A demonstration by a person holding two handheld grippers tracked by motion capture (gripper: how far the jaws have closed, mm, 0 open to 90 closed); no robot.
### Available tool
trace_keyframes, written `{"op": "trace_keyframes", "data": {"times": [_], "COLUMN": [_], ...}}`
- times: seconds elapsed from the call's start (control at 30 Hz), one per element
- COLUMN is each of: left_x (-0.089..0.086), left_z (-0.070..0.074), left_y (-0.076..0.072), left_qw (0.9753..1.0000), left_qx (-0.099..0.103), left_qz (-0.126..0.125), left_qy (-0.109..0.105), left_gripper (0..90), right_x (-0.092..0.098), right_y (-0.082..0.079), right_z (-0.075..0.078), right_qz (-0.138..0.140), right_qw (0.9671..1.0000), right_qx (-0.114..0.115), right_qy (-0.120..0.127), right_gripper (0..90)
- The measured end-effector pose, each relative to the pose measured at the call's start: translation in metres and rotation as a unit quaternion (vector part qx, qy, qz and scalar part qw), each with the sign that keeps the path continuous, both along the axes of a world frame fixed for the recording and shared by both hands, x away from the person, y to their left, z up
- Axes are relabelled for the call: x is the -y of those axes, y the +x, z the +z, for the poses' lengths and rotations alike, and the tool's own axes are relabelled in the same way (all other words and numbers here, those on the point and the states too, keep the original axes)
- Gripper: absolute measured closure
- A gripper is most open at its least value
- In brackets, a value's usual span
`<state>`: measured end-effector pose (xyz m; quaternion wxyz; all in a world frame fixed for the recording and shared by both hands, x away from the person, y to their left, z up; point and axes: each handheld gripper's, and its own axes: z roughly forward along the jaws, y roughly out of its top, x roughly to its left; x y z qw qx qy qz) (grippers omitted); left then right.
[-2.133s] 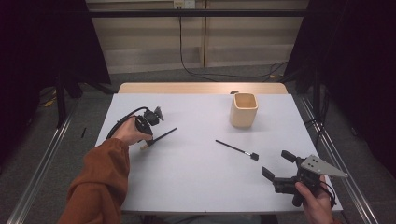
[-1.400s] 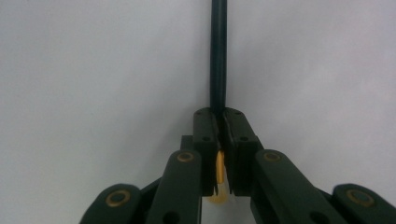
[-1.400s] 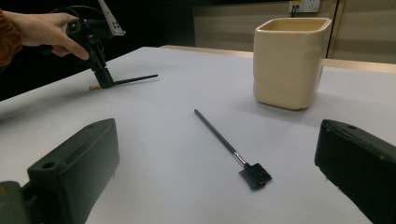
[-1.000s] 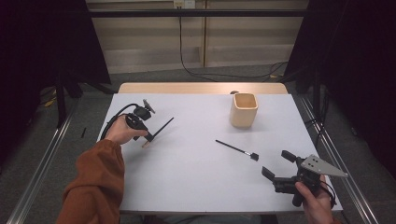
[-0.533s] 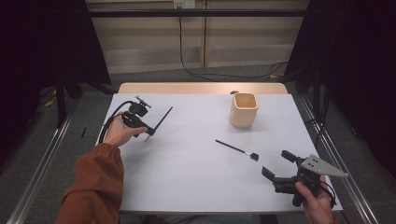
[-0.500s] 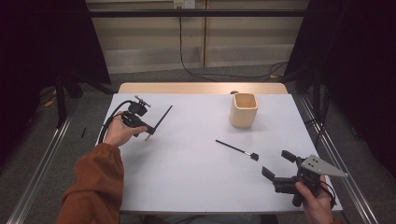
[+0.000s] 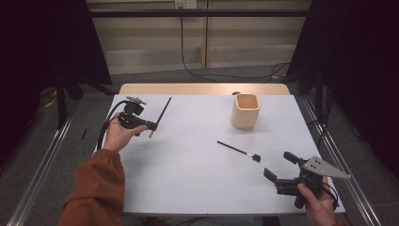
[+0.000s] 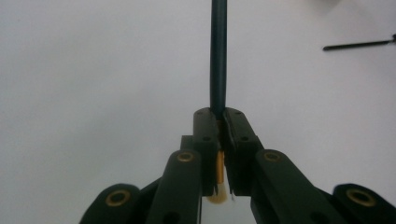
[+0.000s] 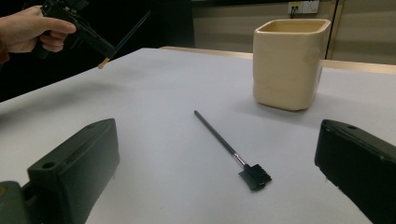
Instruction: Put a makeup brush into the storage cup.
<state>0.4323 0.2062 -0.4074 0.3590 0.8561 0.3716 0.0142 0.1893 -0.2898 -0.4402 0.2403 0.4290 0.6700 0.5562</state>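
Step in hand, as I judge it: carrying a picked-up brush (image 7: 161, 111); left gripper (image 7: 151, 126) fingers pinch it near its pale lower end, lifted over the far-left part of the surface (image 7: 188, 169); long axis slants, dark handle pointing up and away, pale tip down; next move likely a carry to the cup (image 7: 245, 110), handle swung upright; right gripper (image 7: 278, 165) fingers spread, near the second brush (image 7: 239, 151).

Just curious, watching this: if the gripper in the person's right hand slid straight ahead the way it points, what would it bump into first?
Probably the thin black brush with a flat comb-like head, lying on the white table ahead of the open right gripper; the cream square cup stands farther off.
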Motion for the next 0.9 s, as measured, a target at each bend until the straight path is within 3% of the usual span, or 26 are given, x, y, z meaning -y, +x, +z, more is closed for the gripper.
{"op": "trace_keyframes", "data": {"times": [0.2, 0.27, 0.43, 0.77, 0.9], "left_x": [-0.003, -0.002, 0.001, 0.002, -0.003], "left_z": [0.004, 0.005, 0.010, 0.018, 0.017], "left_y": [-0.005, -0.006, -0.013, -0.022, -0.024], "left_qw": [0.9991, 0.9986, 0.9960, 0.9861, 0.9782], "left_qx": [0.027, 0.038, 0.067, 0.121, 0.136], "left_qz": [0.009, 0.011, 0.004, 0.019, 0.024], "left_qy": [-0.033, -0.035, -0.058, -0.112, -0.155], "left_gripper": [84.5, 84.5, 84.5, 84.5, 84.5], "right_x": [0.000, 0.000, 0.000, 0.000, 0.000], "right_y": [0.000, 0.000, 0.000, 0.000, 0.000], "right_z": [0.000, 0.000, 0.000, 0.000, 0.000], "right_qz": [0.000, 0.000, 0.000, 0.000, 0.000], "right_qw": [1.0000, 1.0000, 1.0000, 1.0000, 1.0000], "right_qx": [0.000, 0.000, 0.000, 0.001, 0.001], "right_qy": [0.000, 0.000, 0.000, 0.001, 0.001], "right_gripper": [0.0, 0.0, 0.0, 0.0, 0.0]}}
